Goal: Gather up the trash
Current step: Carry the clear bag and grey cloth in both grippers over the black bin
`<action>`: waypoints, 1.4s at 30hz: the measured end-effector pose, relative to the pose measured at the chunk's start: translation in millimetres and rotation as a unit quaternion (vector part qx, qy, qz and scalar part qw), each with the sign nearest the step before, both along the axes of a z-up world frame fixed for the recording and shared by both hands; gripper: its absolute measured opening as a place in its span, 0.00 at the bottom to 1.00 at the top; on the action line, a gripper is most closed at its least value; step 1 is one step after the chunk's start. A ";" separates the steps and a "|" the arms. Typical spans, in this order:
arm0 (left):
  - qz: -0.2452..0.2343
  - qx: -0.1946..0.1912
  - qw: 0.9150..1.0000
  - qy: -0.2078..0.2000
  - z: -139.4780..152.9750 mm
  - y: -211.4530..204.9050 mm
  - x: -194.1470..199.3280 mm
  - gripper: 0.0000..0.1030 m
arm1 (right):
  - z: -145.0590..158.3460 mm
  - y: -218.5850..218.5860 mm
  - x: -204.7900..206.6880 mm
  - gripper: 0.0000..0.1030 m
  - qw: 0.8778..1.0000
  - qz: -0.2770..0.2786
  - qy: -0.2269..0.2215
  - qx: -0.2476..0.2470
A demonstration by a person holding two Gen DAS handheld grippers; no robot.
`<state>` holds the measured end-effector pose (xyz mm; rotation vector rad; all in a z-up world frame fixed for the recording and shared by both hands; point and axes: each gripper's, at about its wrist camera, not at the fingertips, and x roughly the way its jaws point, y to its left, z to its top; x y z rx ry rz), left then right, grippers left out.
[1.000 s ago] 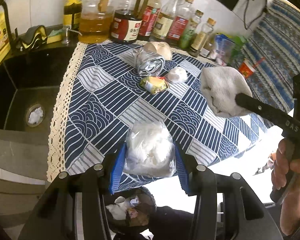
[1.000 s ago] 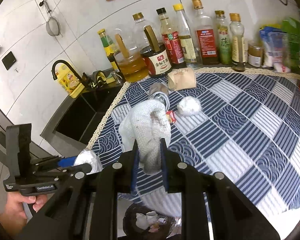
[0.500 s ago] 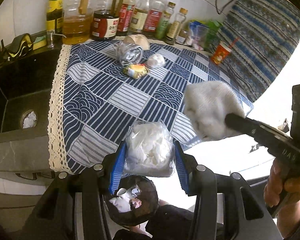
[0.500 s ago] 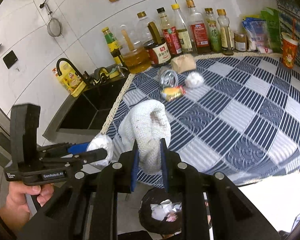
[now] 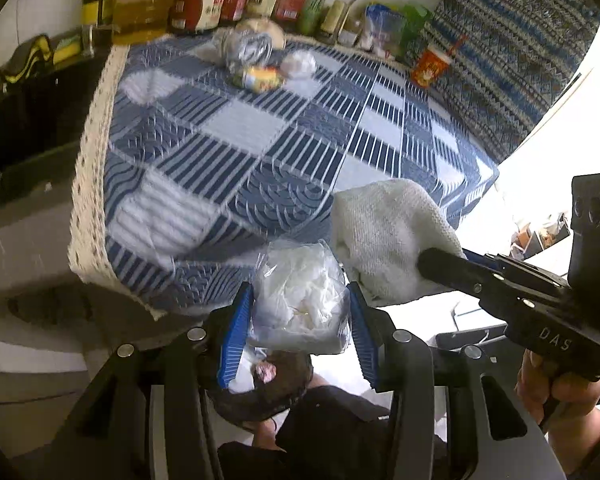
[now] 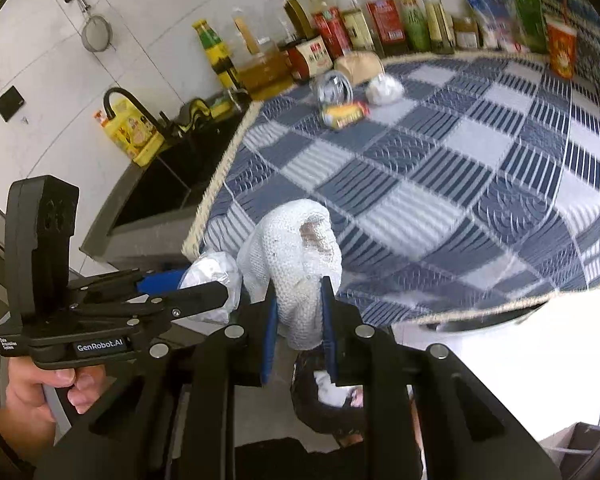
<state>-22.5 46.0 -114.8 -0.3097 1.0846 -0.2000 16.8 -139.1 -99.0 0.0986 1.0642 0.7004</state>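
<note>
Both tongs clamped: left tongs (image 5: 300, 312) on plastic bag (image 5: 302, 304), right tongs (image 6: 298, 320) on white cloth (image 6: 296, 256).

home kitchen | black sink (image 6: 168, 184) with faucet (image 6: 130, 106) | sauce bottles (image 6: 342, 26) along tiled wall (image 6: 40, 92) | patterned tablecloth (image 6: 440, 184)

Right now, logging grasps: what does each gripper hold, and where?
Left gripper pinches the clear bag of tissue by its sides; right gripper clamps the white cloth at its lower end.

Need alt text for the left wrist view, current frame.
The left gripper clamps a clear plastic bag of white tissue above a dark trash bin on the floor. Beside it, the right gripper holds a white cloth near the blue patterned tablecloth.
</note>
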 end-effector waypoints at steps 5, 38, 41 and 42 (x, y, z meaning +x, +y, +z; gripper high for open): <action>0.006 -0.011 0.999 0.032 -25.4 0.2 -8.5 0.43 | -24.6 -2.1 -5.2 0.21 0.999 0.005 0.023 -0.021; 0.044 -0.025 0.979 0.197 -167.2 6.1 -31.7 0.44 | -173.3 12.0 -27.4 0.22 0.976 0.063 0.164 -0.133; 0.042 -0.023 0.978 0.202 -173.2 4.1 -29.8 0.44 | -180.1 11.5 -26.9 0.22 0.974 0.064 0.168 -0.140; 0.043 -0.022 0.978 0.203 -175.1 4.8 -30.0 0.44 | -181.5 10.4 -25.8 0.22 0.973 0.062 0.172 -0.138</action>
